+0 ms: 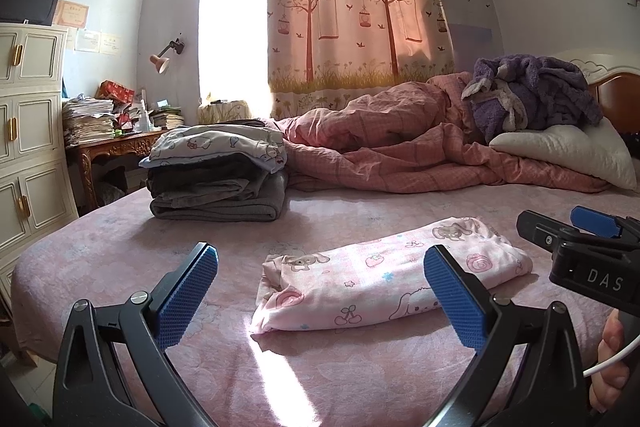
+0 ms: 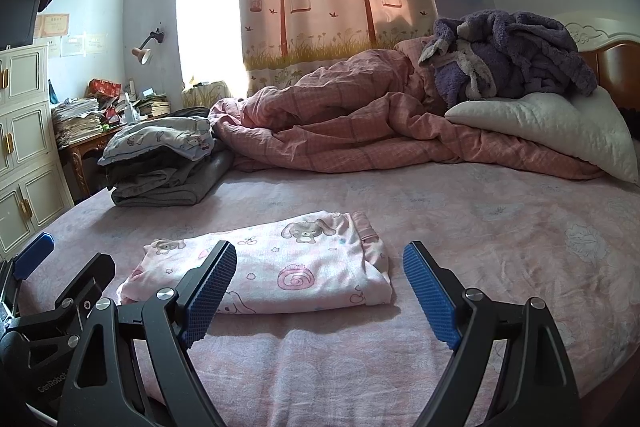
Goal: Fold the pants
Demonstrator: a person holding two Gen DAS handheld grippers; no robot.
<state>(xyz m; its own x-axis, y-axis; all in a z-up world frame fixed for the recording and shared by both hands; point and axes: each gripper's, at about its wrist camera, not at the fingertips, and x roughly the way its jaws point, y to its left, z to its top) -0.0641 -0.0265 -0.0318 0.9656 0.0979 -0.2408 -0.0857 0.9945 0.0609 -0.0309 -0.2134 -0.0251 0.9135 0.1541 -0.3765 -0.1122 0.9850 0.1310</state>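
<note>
The pink pants [image 1: 384, 279] with a bunny and cherry print lie folded into a compact rectangle on the pink bed sheet [image 1: 160, 239]. They also show in the right wrist view [image 2: 280, 267]. My left gripper [image 1: 320, 291] is open and empty, held just in front of the pants' near-left end. My right gripper [image 2: 320, 287] is open and empty, just in front of the pants' near edge. The right gripper also shows at the right edge of the left wrist view [image 1: 576, 235], and the left gripper at the left edge of the right wrist view [image 2: 60, 267].
A stack of folded clothes [image 1: 218, 175] sits at the far left of the bed. A rumpled pink duvet [image 1: 400, 147], a purple fleece garment [image 1: 532, 95] and a white pillow [image 1: 568, 151] lie at the back. A white cabinet [image 1: 28, 131] and cluttered desk [image 1: 112, 139] stand left.
</note>
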